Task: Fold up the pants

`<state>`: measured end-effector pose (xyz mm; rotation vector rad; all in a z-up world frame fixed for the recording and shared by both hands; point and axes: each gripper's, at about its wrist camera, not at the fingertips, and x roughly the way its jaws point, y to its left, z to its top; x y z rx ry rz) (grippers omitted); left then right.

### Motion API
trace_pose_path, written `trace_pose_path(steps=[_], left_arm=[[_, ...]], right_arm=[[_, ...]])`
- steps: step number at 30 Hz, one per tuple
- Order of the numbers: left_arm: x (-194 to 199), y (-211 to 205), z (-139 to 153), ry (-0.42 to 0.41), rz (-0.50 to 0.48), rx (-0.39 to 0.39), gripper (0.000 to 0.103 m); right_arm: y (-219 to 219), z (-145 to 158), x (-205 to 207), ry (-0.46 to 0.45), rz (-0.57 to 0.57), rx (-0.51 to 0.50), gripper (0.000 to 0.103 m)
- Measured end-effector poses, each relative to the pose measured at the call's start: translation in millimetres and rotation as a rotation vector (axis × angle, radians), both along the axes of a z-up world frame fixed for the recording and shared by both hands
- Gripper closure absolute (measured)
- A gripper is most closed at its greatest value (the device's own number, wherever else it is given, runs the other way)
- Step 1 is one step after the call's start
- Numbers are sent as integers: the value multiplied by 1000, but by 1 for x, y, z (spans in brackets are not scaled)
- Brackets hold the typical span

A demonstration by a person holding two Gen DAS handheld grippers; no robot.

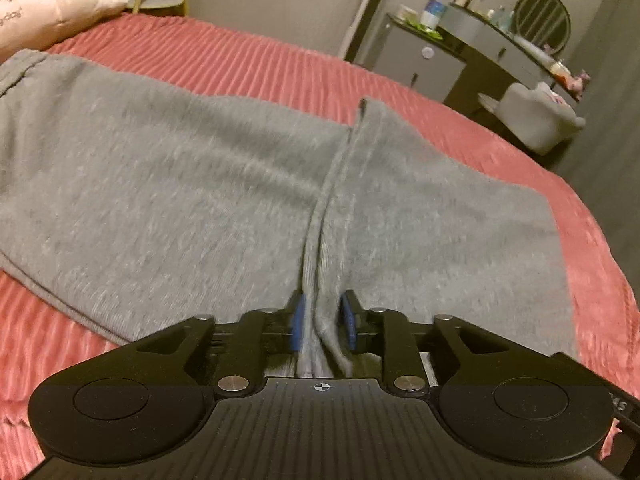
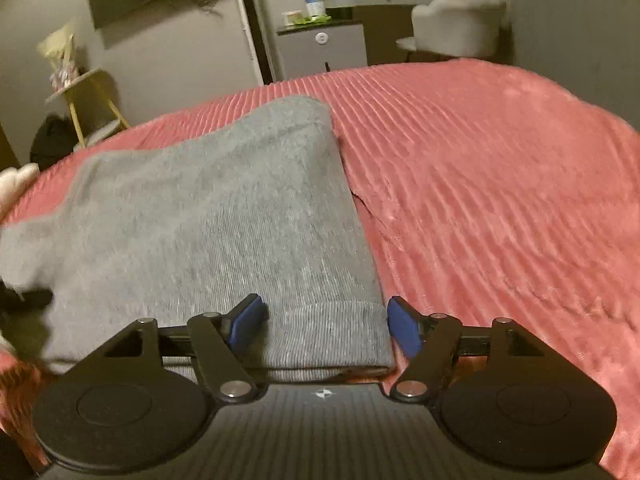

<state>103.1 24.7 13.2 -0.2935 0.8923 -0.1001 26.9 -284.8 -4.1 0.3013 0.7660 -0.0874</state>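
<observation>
both the left gripper (image 1: 323,318) and the right gripper (image 2: 326,324) are matte black with ribbed housings, round side discs, silver screws, blue pads (image 2: 405,330) and a small crosshair mark.

Dim warm indoor light, soft motion blur, fisheye-bent edges, dark corners.

Bare bedspread (image 2: 500,184) beside pants (image 2: 208,216)
</observation>
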Motion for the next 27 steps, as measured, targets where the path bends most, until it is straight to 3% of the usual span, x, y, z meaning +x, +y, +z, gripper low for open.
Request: trace_pose_path(steps=[3,5,7,10,13,16,20,21,22,27], left_arm=[[8,0,6,-66,-13,-11,57],[20,-4,8,-95,-31,1,52],[39,-7,6,-88,-28,23,46],[65,-8,-4,-41,-15,-18,45],[84,-9,-12,-27,-5,-71,50],[100,-9,-13,-41,-21,-137,64],[125,-1,-25,37,-32,-204,61],[127,1,-26,41,-24,-226,68],[127,2,-24,37,-21,-240,86],[93,-2,7,-195,-56,-164,87]], right_arm=[[-3,7,-6,-70,19,30,31],[-4,9,-8,-109,35,38,30],[-2,12,-11,-151,54,33,30],[8,20,-17,-228,72,-26,31],[14,19,-14,-226,147,-22,35],[17,4,0,-103,179,-11,74],[7,2,0,-97,150,51,77],[8,2,-1,-99,150,51,77],[9,2,-1,-102,153,45,77],[11,12,-12,-219,158,67,77]])
